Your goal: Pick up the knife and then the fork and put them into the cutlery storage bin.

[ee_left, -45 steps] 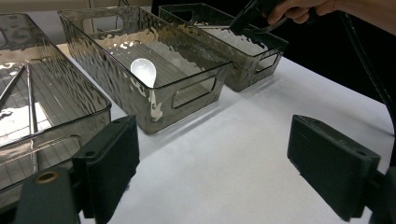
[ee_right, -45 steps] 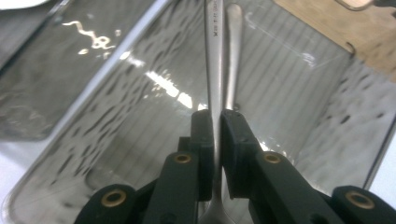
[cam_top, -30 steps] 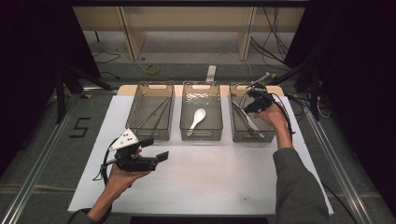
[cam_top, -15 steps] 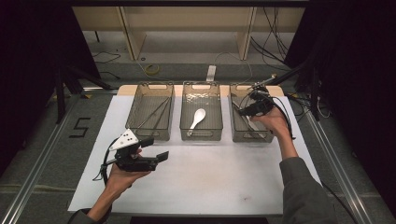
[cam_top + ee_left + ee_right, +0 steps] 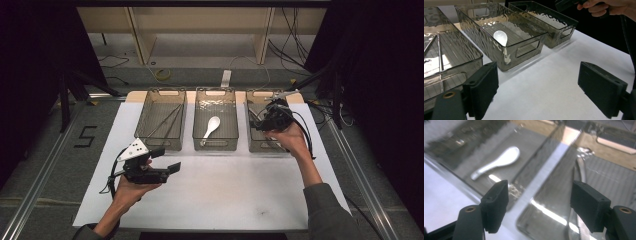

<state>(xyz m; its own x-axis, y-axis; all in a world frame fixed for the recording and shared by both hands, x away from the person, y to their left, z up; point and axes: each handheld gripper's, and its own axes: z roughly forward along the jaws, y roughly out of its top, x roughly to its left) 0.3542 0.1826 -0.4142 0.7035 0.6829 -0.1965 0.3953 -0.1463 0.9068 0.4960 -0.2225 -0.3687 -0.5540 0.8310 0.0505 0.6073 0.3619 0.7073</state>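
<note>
A metal knife [image 5: 577,195] lies in the right-hand bin [image 5: 260,145] on the bench [image 5: 225,195]. Your right tongs [image 5: 257,122] hover above it, empty, jaws just opening wide. Your left tongs [image 5: 170,161] rest open and empty near the front. A white spoon [image 5: 210,127] lies in the middle bin [image 5: 216,145].

Lab-style recording booth, black curtains [image 5: 30,75] on both sides, white-covered surface [image 5: 225,200] on metal rails [image 5: 40,175], loose cables [image 5: 295,35] on floor, taped numeral five [image 5: 86,136]
</note>
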